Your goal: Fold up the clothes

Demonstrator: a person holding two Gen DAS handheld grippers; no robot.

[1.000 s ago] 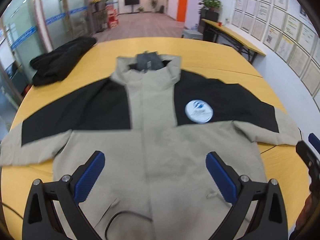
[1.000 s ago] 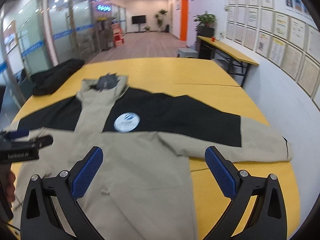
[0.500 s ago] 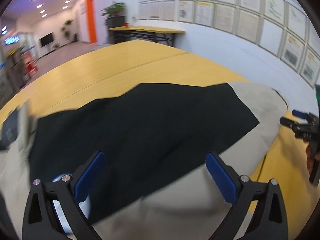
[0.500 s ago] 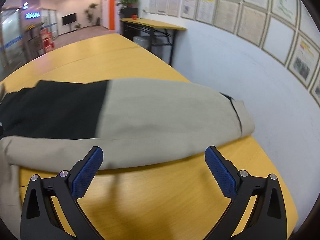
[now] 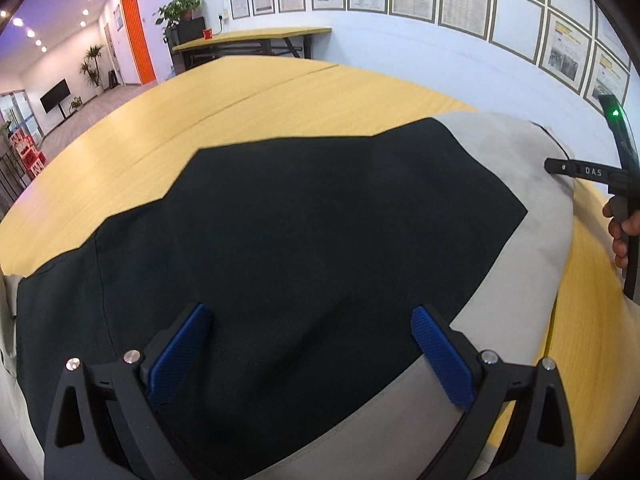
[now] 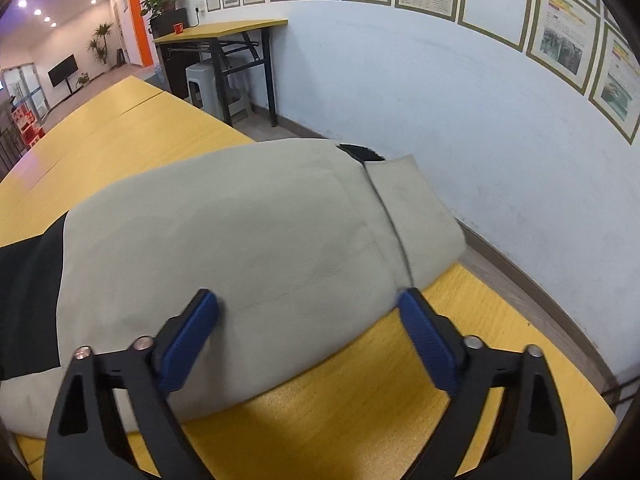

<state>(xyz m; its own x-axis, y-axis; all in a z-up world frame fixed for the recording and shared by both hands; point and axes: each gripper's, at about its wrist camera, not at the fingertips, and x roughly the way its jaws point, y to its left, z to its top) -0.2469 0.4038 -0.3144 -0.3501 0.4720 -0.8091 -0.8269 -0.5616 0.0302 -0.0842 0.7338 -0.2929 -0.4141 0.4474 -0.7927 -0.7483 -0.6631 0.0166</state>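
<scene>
A beige and black jacket (image 5: 320,216) lies flat on the yellow table (image 5: 280,92). My left gripper (image 5: 310,320) is open, low over the black shoulder panel of its right sleeve. My right gripper (image 6: 308,304) is open over the beige end of that sleeve (image 6: 260,240), close to the cuff (image 6: 416,208), its fingers wide on either side of the cloth. The right gripper also shows at the right edge of the left wrist view (image 5: 580,170), by the cuff. The jacket's body and other sleeve are out of view.
The table's right edge (image 6: 560,344) runs just past the cuff, with a white wall (image 6: 480,100) close behind. A side table (image 6: 224,32) and a grey stool (image 6: 204,80) stand by the wall.
Both grippers have swung right from the jacket's front to its right sleeve and come down closer to the cloth. Both have stayed open.
</scene>
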